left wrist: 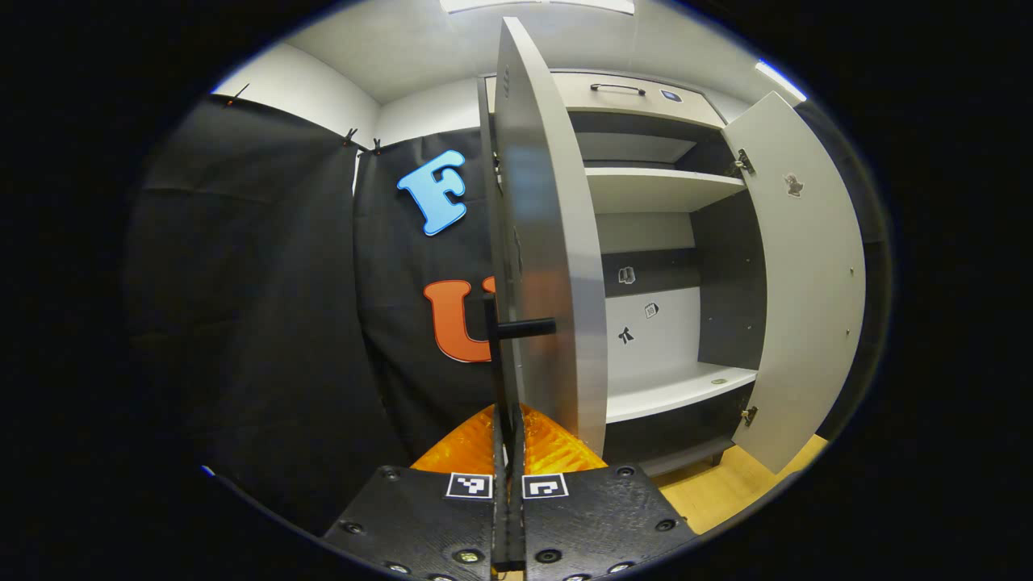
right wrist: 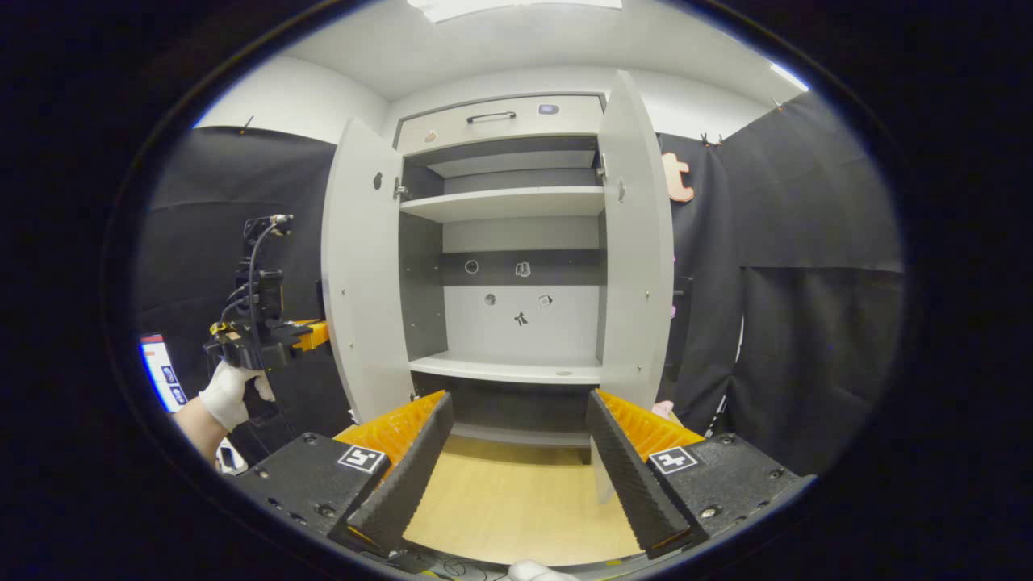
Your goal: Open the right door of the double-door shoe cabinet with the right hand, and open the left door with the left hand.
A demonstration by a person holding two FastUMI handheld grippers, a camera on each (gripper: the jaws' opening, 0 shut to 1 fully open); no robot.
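At the bottom of the left gripper view the left tongs (left wrist: 508, 452) are pressed together on the black handle (left wrist: 494, 355) of the left door (left wrist: 549, 242), which stands edge-on at frame centre. The right door (left wrist: 799, 274) hangs wide open at right. In the right gripper view the right tongs (right wrist: 516, 452) stand apart, empty, before the open shoe cabinet (right wrist: 500, 202) at centre. A gloved hand (right wrist: 230, 395) at lower left holds the other gripper against the left door's outer side.
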